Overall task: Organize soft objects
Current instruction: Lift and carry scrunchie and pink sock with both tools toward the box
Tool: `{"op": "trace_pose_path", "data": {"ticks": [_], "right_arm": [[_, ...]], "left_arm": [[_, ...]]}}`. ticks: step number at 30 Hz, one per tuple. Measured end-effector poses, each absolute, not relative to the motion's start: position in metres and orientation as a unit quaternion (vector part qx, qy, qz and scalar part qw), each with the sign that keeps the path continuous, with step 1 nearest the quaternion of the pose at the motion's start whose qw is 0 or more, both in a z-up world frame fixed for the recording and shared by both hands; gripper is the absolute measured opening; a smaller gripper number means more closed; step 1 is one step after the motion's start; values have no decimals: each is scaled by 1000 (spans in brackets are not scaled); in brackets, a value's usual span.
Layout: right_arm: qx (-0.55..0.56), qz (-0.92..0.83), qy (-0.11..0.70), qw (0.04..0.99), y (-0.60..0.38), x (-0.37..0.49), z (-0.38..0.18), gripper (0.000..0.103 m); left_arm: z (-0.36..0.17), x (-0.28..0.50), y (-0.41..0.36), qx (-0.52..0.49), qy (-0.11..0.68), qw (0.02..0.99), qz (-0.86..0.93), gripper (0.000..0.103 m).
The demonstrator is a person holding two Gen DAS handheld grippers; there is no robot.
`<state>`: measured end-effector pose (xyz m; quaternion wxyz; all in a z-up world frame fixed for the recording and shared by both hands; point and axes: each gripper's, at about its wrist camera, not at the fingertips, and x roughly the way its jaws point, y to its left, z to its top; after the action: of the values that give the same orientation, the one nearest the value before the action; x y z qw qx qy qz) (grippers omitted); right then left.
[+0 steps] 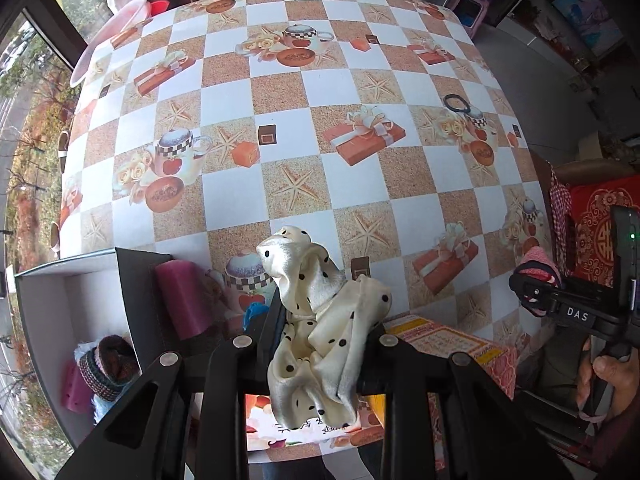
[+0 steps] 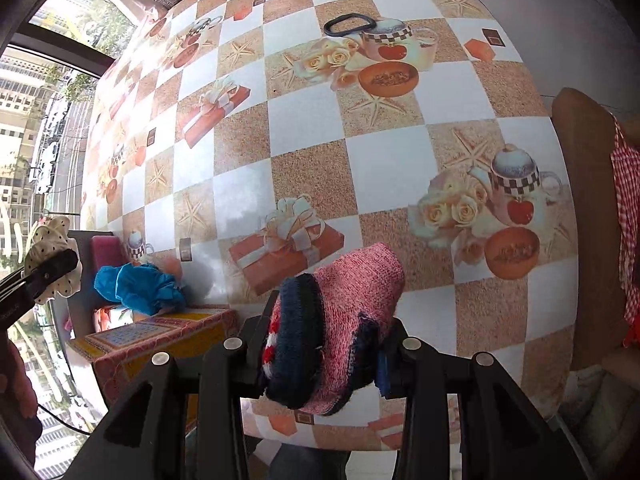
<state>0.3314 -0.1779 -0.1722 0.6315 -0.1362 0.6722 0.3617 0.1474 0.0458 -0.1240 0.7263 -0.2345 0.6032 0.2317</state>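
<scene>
Left wrist view, gripper: the left gripper (image 1: 320, 340) was clamped on a cream satin scrunchie with black dots (image 1: 320, 320), held up above the near edge of the table (image 1: 280, 92).
Left wrist view, storage box: an open white-lined box (image 1: 60, 312) sat at the lower left, already holding a dark knitted item (image 1: 108, 364) and something pink; a magenta roll (image 1: 182, 300) stood just beside its dark wall.
Left wrist view, table: the checked tablecloth was mostly bare; a black hair tie (image 1: 457, 103) lay well apart toward the far right.
Left wrist view, other hand: the right gripper (image 1: 536, 280) appeared at the right edge, carrying something pink and knitted.

Right wrist view, gripper: the right gripper (image 2: 324, 340) was closed around a pink knitted sock with navy bands (image 2: 340, 320), lifted off the table.
Right wrist view, left side: a blue fabric piece (image 2: 140, 284) lay near a patterned cardboard box (image 2: 160, 336); the left gripper (image 2: 52, 272) showed at the far left with the dotted scrunchie pinched in it.
Right wrist view, table: the black hair tie (image 2: 350, 26) rested near the far edge.

Progress, judged: some soft items seemed already boxed; both held pieces still needed placing, and the hair tie and blue fabric looked left to collect.
</scene>
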Motion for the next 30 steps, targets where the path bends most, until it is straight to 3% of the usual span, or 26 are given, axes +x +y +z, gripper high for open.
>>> {"op": "trace_pose_path", "data": {"ticks": [17, 30], "right_arm": [[-123, 315, 664, 667, -214, 213, -145, 40], [-169, 354, 669, 631, -189, 90, -149, 40]], "left_arm": [[-103, 58, -23, -206, 603, 765, 95, 29], [-86, -8, -47, -180, 591, 785, 47, 29]]}}
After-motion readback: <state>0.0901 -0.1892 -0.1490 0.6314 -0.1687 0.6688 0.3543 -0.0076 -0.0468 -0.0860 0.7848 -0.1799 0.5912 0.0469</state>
